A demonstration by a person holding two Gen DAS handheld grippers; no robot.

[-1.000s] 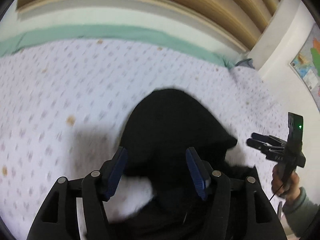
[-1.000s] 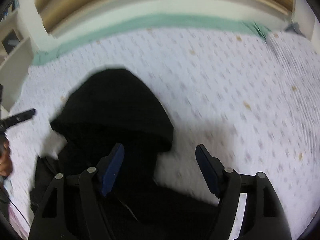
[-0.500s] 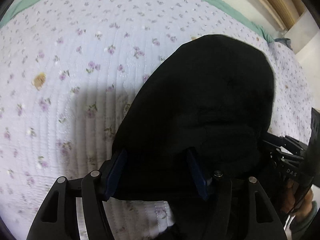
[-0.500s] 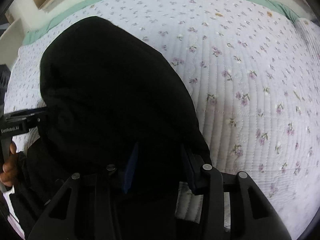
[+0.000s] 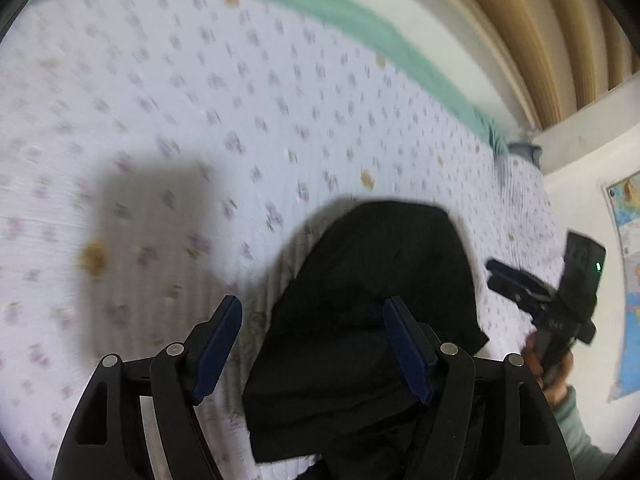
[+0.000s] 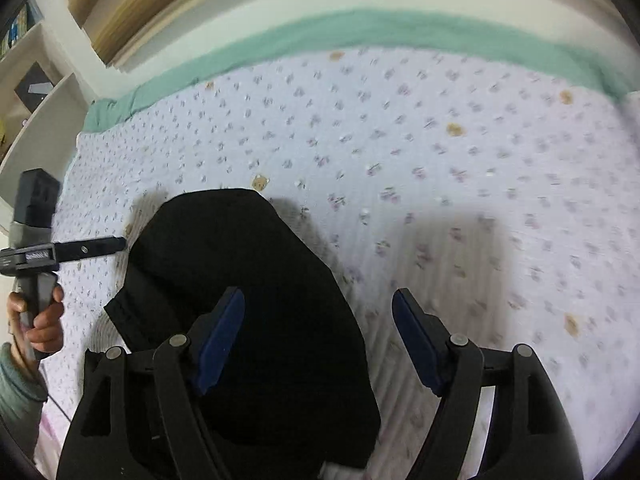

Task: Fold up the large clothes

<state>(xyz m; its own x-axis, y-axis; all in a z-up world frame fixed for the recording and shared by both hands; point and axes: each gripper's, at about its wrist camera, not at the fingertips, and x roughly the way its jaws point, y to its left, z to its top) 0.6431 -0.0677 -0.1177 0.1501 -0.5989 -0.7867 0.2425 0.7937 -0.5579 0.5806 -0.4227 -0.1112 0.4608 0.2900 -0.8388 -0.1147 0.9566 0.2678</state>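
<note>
The left gripper (image 5: 312,346) has its jaws apart and opening, with nothing pinched between the blue pads (image 5: 218,350); the black garment (image 5: 376,312) lies beneath it on the bed, its cloth passing under the right-hand pad. The right gripper (image 6: 318,344) is likewise spread and opening, empty, poised over the same garment (image 6: 248,304), whose rounded, hood-like end points toward the bed's far edge, where a green sheet (image 6: 360,36) shows. The garment sits on the flower-printed quilt (image 6: 440,152) toward the near edge of the bed, well apart from the far one. It looks soft, limp and fairly thick, probably a hooded top: it should drape and sag when lifted, bunch rather than hold a crease, and grip easily without slipping. Good places to take hold are likely the outer hems or shoulder seams on either side, one per gripper, pinching a single layered edge so the fold carries over flat.
</note>
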